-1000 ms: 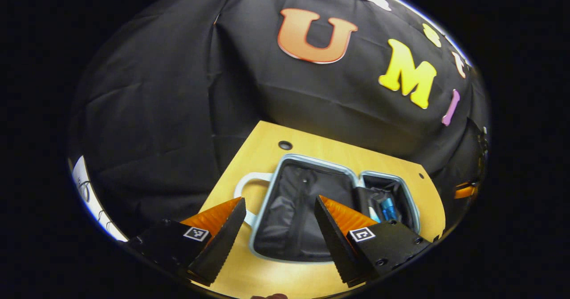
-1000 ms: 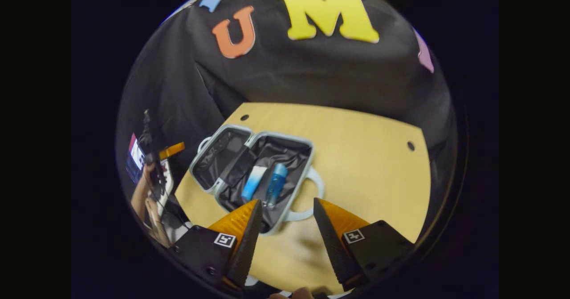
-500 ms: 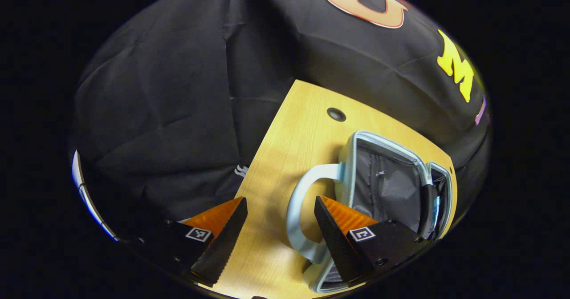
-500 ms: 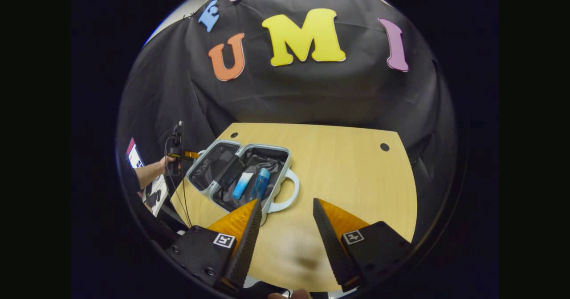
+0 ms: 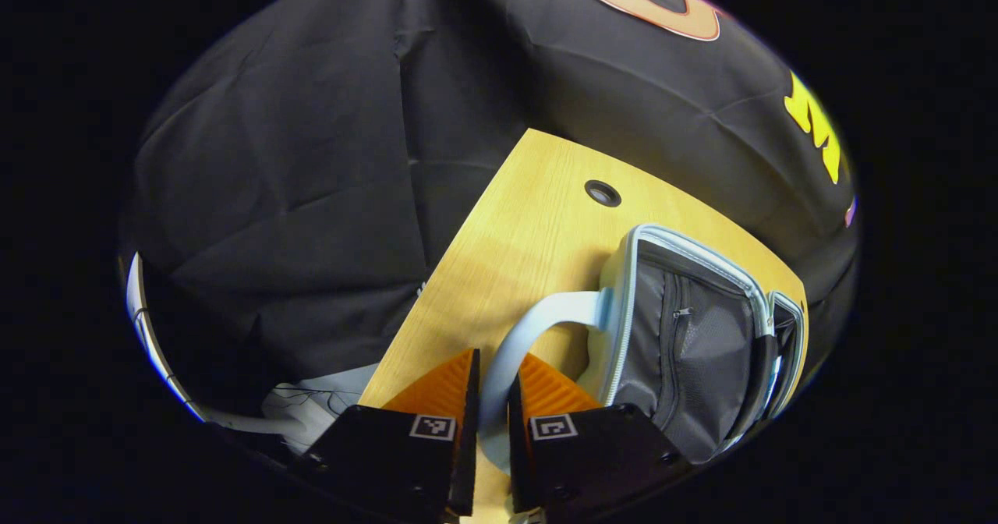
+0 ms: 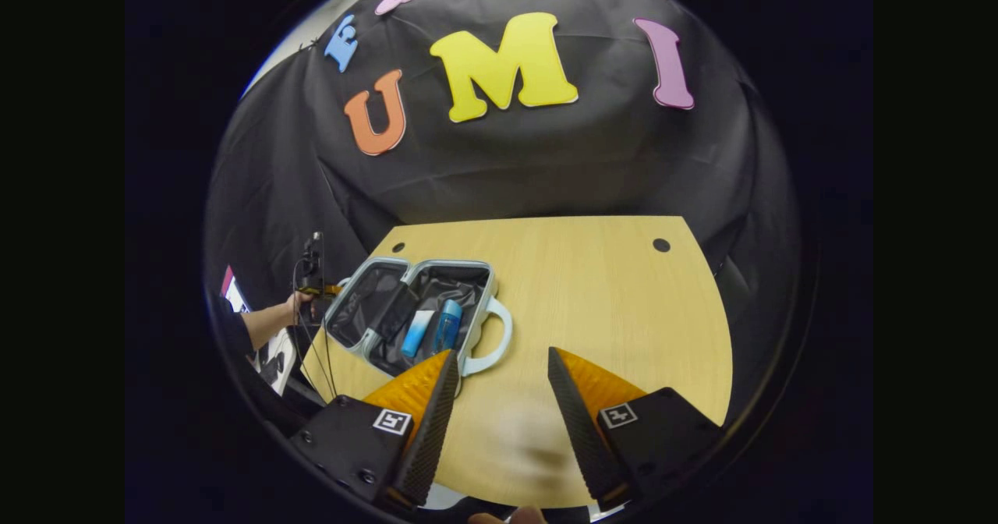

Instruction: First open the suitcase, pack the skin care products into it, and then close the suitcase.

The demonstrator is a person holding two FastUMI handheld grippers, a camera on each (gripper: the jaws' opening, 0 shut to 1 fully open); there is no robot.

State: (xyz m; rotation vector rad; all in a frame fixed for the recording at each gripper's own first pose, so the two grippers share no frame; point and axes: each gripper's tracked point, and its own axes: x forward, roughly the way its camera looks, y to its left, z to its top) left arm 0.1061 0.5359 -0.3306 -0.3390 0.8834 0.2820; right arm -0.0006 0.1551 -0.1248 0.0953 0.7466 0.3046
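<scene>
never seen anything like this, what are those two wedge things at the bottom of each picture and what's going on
Those wedges are the two fingers of a handheld gripper; a person holds one in each hand, and a fisheye camera rides on each, looking forward along its fingers.

In the left gripper view, the left gripper has both fingers pressed on the pale handle of a small suitcase.

In the right gripper view, taken from farther back, the right gripper is open and holds nothing above a wooden table. There the suitcase lies open with a white-and-blue tube and a blue bottle inside, and a hand holds the other gripper at the case's far side.
</scene>
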